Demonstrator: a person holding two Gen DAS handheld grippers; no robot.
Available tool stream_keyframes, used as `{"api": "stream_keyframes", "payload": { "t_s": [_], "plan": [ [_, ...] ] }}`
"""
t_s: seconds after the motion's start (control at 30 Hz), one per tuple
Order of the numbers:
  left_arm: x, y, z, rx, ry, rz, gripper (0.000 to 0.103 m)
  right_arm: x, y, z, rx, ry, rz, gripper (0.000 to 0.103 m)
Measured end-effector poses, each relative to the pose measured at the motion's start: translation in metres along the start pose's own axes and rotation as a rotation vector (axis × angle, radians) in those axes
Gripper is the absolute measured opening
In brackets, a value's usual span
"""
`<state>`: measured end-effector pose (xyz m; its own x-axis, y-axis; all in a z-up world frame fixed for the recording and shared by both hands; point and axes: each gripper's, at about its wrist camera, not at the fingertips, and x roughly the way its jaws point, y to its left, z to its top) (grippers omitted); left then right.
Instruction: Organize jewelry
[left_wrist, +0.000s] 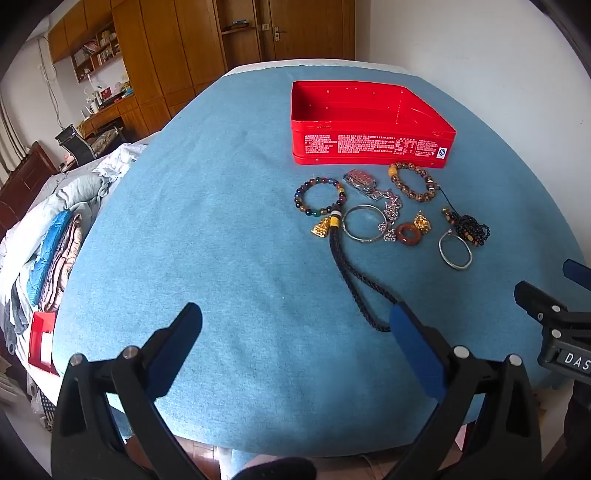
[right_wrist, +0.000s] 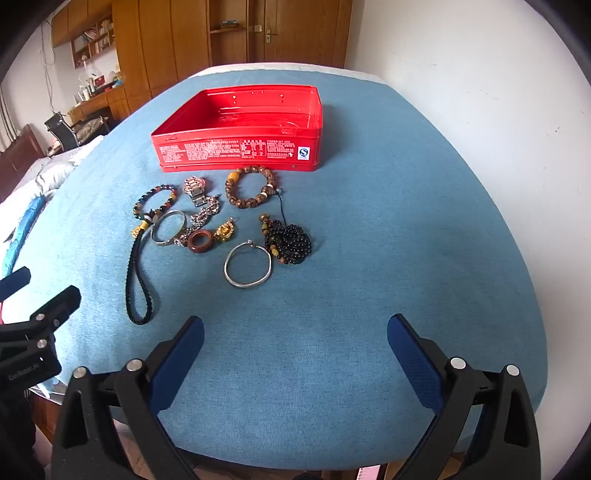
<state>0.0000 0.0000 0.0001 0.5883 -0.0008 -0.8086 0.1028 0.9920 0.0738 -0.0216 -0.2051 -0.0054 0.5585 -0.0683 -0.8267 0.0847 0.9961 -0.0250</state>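
An open red tin box (left_wrist: 369, 147) (right_wrist: 236, 151) stands empty on the blue cloth. In front of it lie several jewelry pieces: a multicolour bead bracelet (left_wrist: 320, 196) (right_wrist: 155, 201), a brown bead bracelet (left_wrist: 412, 182) (right_wrist: 251, 186), a watch (right_wrist: 195, 190), two silver bangles (left_wrist: 455, 248) (right_wrist: 248, 268), a brown ring (right_wrist: 200, 242), black beads (right_wrist: 290, 243) and a black braided cord (left_wrist: 354, 284) (right_wrist: 138, 280). My left gripper (left_wrist: 295, 339) and right gripper (right_wrist: 295, 347) are both open and empty, near the table's front edge.
The blue-covered table (left_wrist: 221, 221) has a white wall to its right. A bed with folded bedding (left_wrist: 51, 251) lies to the left, with a red box (left_wrist: 40, 341) beside it. Wooden cabinets (left_wrist: 177, 48) stand at the back.
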Motion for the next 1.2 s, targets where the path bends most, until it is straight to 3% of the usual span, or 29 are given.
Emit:
{"api": "stream_keyframes", "payload": {
  "t_s": [1.2],
  "plan": [
    [0.0, -0.0001, -0.0001, 0.001, 0.003, 0.0, 0.1, 0.0008, -0.0025, 0.0, 0.004, -0.002, 0.005, 0.099]
  ]
}}
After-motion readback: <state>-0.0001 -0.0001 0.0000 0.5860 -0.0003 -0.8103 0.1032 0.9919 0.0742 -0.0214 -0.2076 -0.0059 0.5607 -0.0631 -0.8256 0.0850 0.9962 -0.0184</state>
